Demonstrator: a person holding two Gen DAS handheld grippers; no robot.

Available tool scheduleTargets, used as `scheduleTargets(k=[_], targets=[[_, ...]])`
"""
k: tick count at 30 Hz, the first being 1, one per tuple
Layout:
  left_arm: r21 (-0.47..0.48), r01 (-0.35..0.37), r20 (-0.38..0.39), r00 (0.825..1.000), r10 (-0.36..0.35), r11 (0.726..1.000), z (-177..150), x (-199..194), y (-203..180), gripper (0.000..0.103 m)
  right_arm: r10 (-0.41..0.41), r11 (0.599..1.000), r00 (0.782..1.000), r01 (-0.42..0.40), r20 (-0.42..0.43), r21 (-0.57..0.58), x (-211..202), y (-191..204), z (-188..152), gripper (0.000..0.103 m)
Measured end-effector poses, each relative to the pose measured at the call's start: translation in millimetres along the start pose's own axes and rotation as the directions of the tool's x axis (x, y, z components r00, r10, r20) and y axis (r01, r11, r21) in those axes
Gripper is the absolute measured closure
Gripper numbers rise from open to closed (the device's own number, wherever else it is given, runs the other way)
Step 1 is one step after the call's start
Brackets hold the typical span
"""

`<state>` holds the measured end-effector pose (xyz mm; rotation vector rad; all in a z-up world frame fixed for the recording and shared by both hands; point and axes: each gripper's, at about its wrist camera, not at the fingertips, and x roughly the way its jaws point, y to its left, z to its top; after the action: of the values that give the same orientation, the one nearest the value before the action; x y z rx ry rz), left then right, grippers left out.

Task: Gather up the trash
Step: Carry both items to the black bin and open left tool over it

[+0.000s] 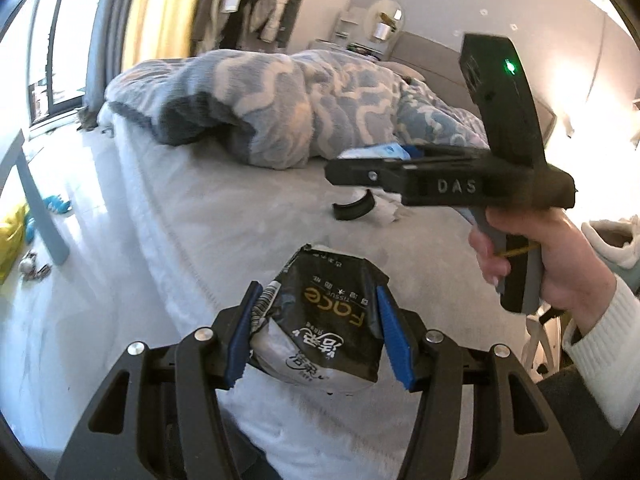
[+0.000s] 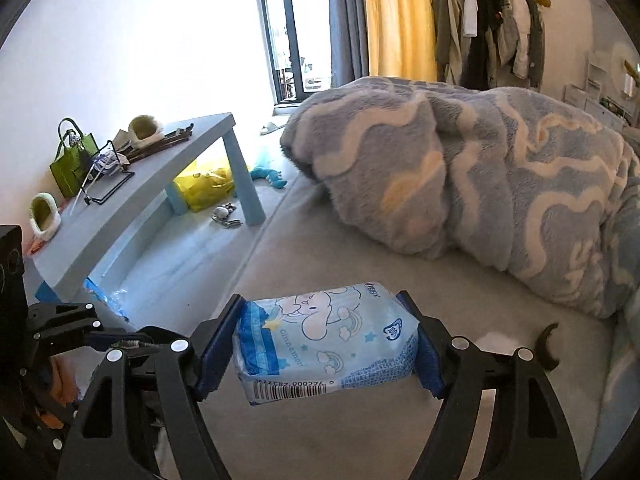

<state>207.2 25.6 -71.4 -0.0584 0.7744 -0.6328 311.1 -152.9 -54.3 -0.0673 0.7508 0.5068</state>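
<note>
My left gripper (image 1: pixel 318 334) is shut on a crumpled black tissue pack (image 1: pixel 320 300) with gold lettering, lifted above the bed's grey sheet (image 1: pixel 224 208). My right gripper (image 2: pixel 328 346) is shut on a light blue tissue pack (image 2: pixel 332 328) printed with clouds, its blue pads pressing both ends. In the left wrist view the right gripper (image 1: pixel 360 170) hangs over the bed in a person's hand (image 1: pixel 560 256), the blue pack (image 1: pixel 386 151) showing behind it. A white crumpled tissue (image 1: pixel 386 210) and a curved black piece (image 1: pixel 354 206) lie on the sheet below it.
A blue-and-white fleece blanket (image 2: pixel 500 184) is heaped across the bed. Left of the bed stands a low blue table (image 2: pixel 132 196) with a green bag (image 2: pixel 74 164) and slippers. A yellow bag (image 2: pixel 208 184) and small toys lie on the floor under it. Clothes hang at the back.
</note>
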Motion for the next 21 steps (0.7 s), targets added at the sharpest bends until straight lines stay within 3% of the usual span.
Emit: scheduleTargets(k=[10,21], targets=[[-0.073,-0.166,-0.026,0.986,0.165,0.983,-33,-41,27,0.044,0.056,0.998,0.998,-0.056,0.003,-0.028,-3,60,-9,0.027],[-0.187,-0.288,-0.117,0.956,0.27,0.939,-75,-68,78,0.044,0.158,0.987,0.987,-0.158,-0.012,-0.016,10,128,-12,0.027]])
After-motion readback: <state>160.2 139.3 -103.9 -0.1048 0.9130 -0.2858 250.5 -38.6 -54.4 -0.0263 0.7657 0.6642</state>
